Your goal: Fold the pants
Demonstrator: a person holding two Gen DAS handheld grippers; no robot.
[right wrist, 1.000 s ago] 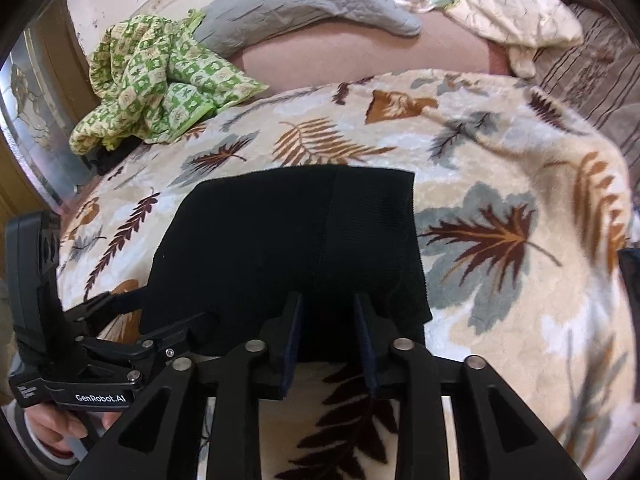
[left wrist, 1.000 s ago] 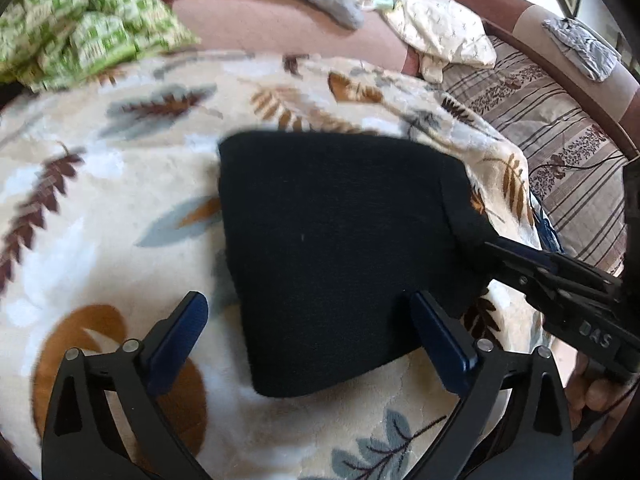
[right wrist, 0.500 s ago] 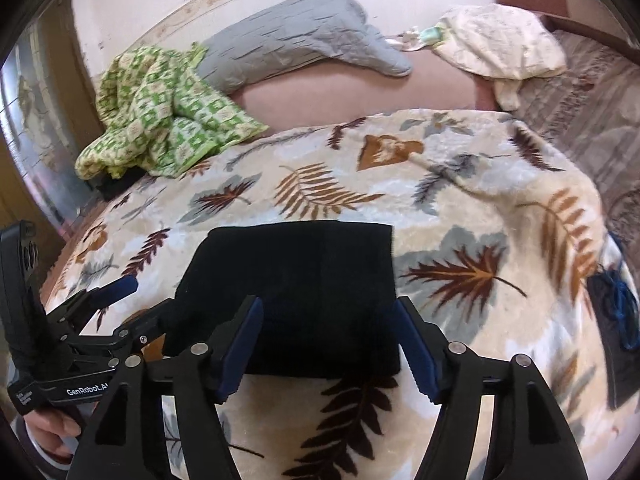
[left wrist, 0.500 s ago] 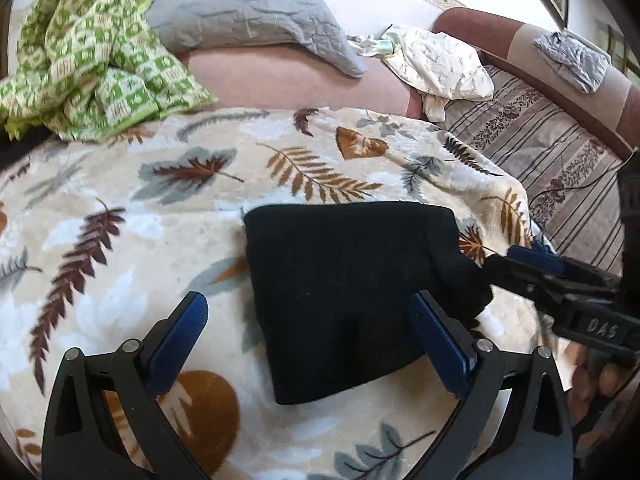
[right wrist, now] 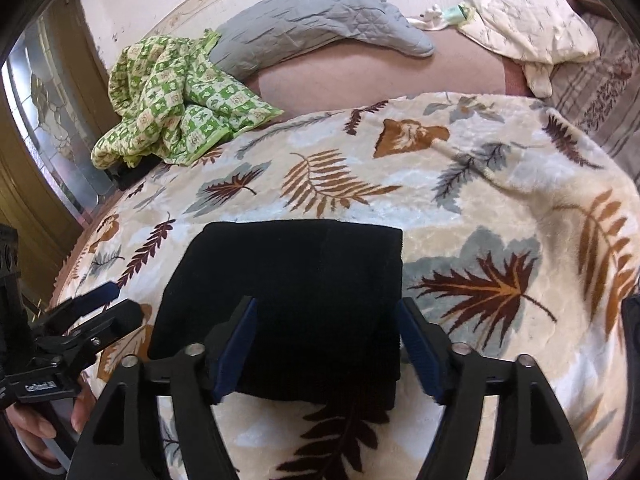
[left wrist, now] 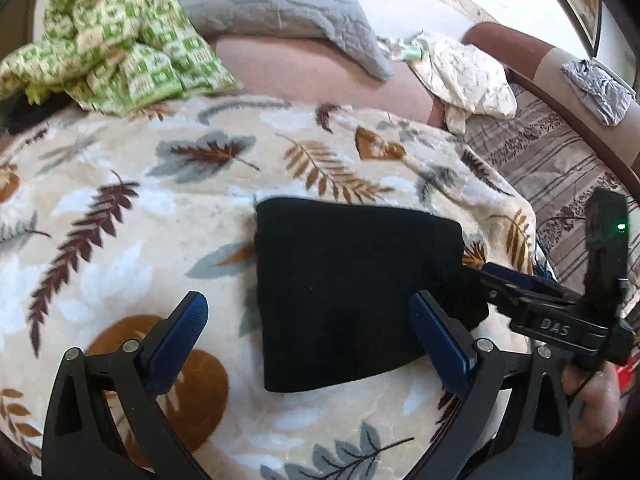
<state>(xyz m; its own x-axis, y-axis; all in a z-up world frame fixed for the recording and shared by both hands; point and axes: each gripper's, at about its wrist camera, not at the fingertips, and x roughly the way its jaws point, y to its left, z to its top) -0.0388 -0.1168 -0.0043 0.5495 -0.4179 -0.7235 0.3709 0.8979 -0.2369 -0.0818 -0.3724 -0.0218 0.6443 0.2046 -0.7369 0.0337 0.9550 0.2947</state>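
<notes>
The black pants (left wrist: 352,284) lie folded into a compact rectangle on the leaf-patterned blanket (left wrist: 120,240); they also show in the right wrist view (right wrist: 296,300). My left gripper (left wrist: 308,332) is open and empty, held above the near edge of the pants. My right gripper (right wrist: 326,344) is open and empty, its blue pads on either side of the pants' near edge. The right gripper also shows in the left wrist view (left wrist: 512,284), at the pants' right edge. The left gripper shows at the far left of the right wrist view (right wrist: 92,304).
A green checked cloth (right wrist: 172,96) and a grey quilted pillow (right wrist: 320,28) lie at the back of the bed. A cream cloth (right wrist: 528,32) lies at the back right. A striped sofa (left wrist: 560,168) stands to the right.
My right gripper has opened and let go of the pants' edge. Both grippers have pulled back and up from the folded pants, which stay flat on the blanket.
</notes>
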